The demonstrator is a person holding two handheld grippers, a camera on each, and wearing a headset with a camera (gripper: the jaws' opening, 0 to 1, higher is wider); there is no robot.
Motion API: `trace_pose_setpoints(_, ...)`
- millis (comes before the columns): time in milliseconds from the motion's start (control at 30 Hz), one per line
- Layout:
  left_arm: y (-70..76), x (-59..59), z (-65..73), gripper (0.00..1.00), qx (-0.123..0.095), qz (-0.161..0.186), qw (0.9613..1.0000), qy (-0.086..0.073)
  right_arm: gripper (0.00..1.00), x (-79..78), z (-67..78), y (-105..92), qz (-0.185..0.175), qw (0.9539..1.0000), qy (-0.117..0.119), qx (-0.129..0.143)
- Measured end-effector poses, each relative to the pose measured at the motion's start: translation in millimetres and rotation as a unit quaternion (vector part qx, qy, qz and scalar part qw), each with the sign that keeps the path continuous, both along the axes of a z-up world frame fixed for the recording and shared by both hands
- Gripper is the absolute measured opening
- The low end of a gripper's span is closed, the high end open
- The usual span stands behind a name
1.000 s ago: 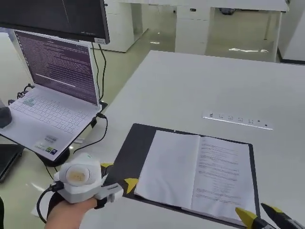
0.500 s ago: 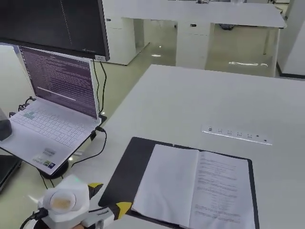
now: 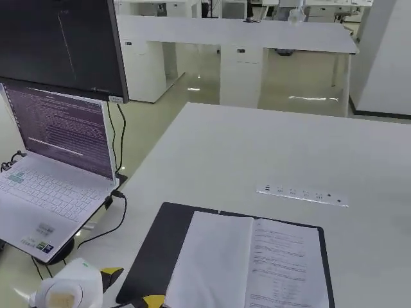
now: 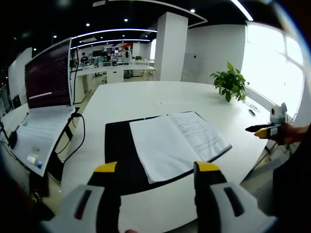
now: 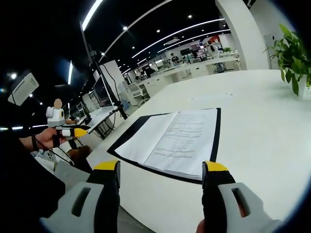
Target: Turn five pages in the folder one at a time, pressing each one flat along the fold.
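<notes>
Left gripper [image 4: 155,167] and right gripper [image 5: 161,166] drawn back from matte black folder [image 3: 151,256], white pages [image 3: 218,263] flat, jaws apart, empty.

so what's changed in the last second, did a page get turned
No page turned. Mostly the head camera has tilted up. The right gripper, whose jaws were at the folder's near right corner, is now drawn back from it, jaws open and empty. The left gripper stays by the near left corner, also open. The folder lies unmoved, open at the same pages.
</notes>
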State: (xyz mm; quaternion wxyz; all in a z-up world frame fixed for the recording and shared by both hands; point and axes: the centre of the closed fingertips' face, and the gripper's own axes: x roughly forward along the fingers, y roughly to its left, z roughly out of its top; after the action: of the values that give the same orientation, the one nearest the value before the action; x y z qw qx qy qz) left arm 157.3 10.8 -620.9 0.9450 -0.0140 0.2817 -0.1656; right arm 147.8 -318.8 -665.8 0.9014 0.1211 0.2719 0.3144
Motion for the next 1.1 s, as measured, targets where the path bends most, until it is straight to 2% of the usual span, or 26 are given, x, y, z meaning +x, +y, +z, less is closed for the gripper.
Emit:
trace_pose_setpoints(100,-14.2,8.8,0.4,0.61,0.005,-0.025,0.9997,-0.002,0.68,-6.7,-3.4,-1.1,-0.004,1.0,0.004,-0.001)
trace_pose_setpoints(133,-14.1,12.7,0.1,0.61,0.005,-0.029,0.9996,-0.003,0.68,-8.6,-3.3,-1.2,-0.004,1.0,0.004,-0.002)
trace_pose_setpoints(267,-27.7,26.4,1.2,0.62,-0.006,-0.042,0.9991,-0.01,0.68,-12.0,-2.9,-4.2,-0.011,0.9999,0.007,-0.004)
trace_pose_setpoints(600,-78.1,50.8,-7.8,0.61,-0.012,-0.106,0.9943,-0.006,0.67,-5.1,2.6,-12.0,-0.027,0.9996,-0.003,-0.011)
trace_pose_setpoints(733,-95.9,58.3,-11.7,0.61,-0.013,-0.13,0.9915,-0.003,0.68,-4.3,2.7,-12.9,-0.028,0.9994,-0.004,-0.022)
trace_pose_setpoints(1100,-137.2,71.2,-24.4,0.6,-0.011,-0.184,0.9829,0.008,0.68,-3.6,6.0,-19.0,-0.047,0.9987,-0.008,-0.018)
